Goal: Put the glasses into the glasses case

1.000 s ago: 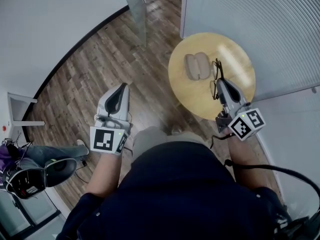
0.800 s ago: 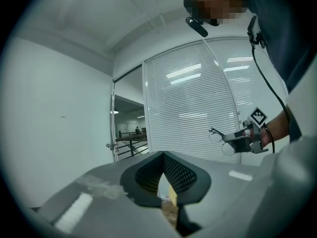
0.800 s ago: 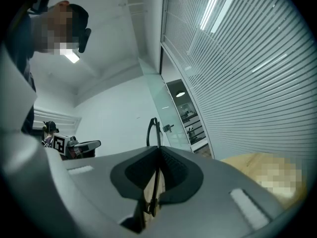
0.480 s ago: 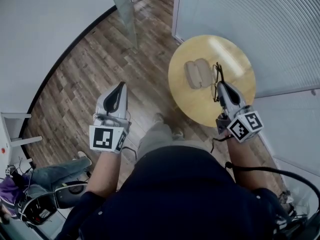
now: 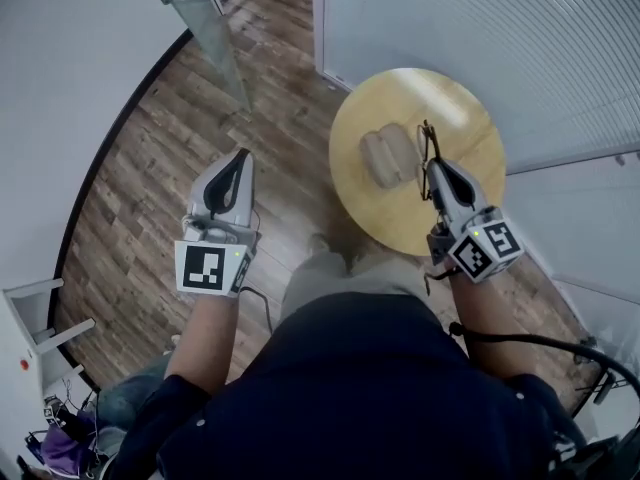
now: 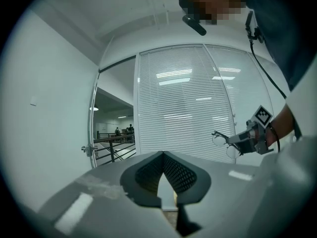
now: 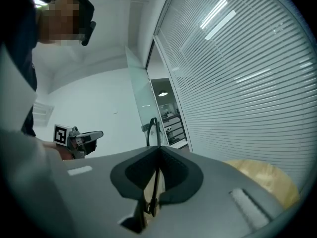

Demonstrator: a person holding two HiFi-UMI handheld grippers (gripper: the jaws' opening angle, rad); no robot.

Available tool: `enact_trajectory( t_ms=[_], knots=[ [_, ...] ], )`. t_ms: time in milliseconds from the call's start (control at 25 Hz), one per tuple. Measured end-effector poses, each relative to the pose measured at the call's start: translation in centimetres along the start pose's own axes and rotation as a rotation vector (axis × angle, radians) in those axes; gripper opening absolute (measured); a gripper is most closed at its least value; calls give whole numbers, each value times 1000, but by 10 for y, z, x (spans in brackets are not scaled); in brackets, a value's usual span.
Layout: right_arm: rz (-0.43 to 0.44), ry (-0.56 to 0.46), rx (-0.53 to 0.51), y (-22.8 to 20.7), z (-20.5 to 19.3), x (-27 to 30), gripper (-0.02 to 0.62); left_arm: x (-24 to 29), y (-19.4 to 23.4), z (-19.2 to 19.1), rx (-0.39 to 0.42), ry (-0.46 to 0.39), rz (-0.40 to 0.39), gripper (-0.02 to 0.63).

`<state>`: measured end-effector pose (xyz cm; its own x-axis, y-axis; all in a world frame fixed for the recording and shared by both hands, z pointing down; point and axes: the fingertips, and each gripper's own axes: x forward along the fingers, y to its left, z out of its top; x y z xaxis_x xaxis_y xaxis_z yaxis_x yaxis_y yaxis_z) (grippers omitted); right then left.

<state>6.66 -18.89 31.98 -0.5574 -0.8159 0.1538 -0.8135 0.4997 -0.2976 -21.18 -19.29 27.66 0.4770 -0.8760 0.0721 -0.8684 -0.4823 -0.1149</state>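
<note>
The open grey-beige glasses case (image 5: 389,156) lies on the round wooden table (image 5: 460,118). My right gripper (image 5: 432,164) is shut on the black-framed glasses (image 5: 431,138) and holds them over the table, just right of the case. In the right gripper view the thin frame (image 7: 153,133) sticks up from between the closed jaws. From the left gripper view, the glasses (image 6: 221,142) show out in front of the right gripper (image 6: 232,142). My left gripper (image 5: 243,158) hangs over the wooden floor, left of the table, with its jaws together and nothing in them.
A wall of white blinds (image 5: 520,38) stands behind the table. A glass door edge (image 5: 215,38) is at the upper left, beside a curved white wall. White furniture (image 5: 35,313) and a purple thing (image 5: 60,450) sit at the lower left.
Both grippers have moved closer to the table. The right one has carried the glasses up beside the case. The seated person's legs at the lower left have slid out of view.
</note>
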Motion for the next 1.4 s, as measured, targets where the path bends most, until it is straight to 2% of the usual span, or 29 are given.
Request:
enact_trajectory(
  t_ms=[200, 480, 640, 760, 1000, 1240, 1400],
  knots=[
    [-40, 28, 6, -24, -1, 12, 23, 32, 0, 7, 27, -1, -32, 2],
    [-51, 62, 4, -57, -24, 24, 23, 61, -1, 2, -13, -32, -31, 2],
    [-46, 94, 28, -70, -34, 36, 22, 72, 4, -8, -12, 18, -11, 2],
    [-36, 117, 41, -76, -44, 39, 23, 81, -1, -9, -3, 9, -23, 2],
    [-49, 155, 58, -84, -59, 65, 22, 94, 14, -25, -15, 52, -28, 2],
    [-49, 192, 59, -102, -96, 60, 22, 102, -9, -46, -22, 24, -48, 2],
    [-60, 211, 70, -113, -110, 63, 23, 109, -12, -60, -26, 66, -49, 2]
  ],
)
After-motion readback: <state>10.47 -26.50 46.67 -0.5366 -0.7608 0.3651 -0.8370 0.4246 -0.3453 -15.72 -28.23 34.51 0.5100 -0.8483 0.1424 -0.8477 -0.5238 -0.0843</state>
